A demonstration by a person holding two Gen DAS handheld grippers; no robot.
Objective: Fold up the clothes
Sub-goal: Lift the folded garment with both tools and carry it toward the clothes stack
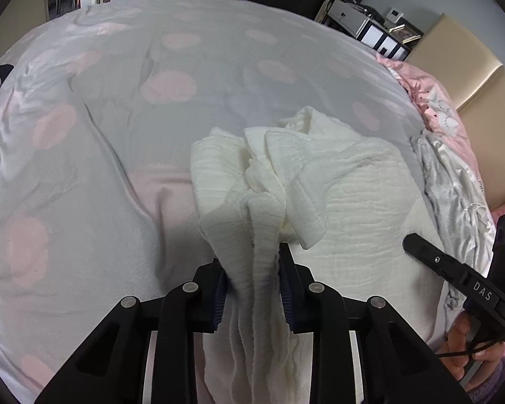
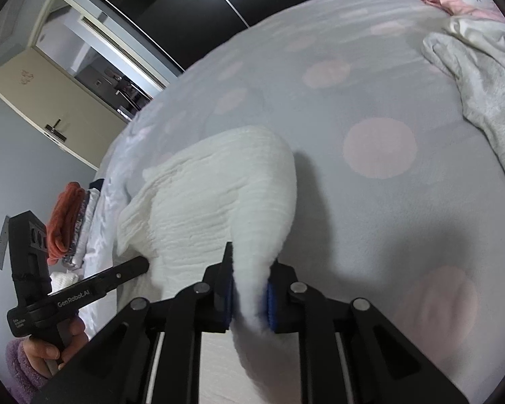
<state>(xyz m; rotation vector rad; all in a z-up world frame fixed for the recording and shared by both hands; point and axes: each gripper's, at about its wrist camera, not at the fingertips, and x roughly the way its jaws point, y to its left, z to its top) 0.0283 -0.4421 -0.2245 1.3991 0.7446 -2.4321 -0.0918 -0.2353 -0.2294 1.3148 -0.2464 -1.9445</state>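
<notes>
Two pinches hold the white muslin cloth near the bed's near edge: the left hand-held gripper clamps a gathered bunch, the right hand-held gripper a single edge, likely to spread it for folding.

Both black grippers carry blue pads, silver screws and white lettering.

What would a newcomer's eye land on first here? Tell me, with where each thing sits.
First, the crumpled white garment in the middle of the bed, pinched at two spots: the left gripper and the right gripper are each shut on a fold of it. Next, the grey bedspread with big pale pink dots, and a grey garment lying at its far right edge.
</notes>
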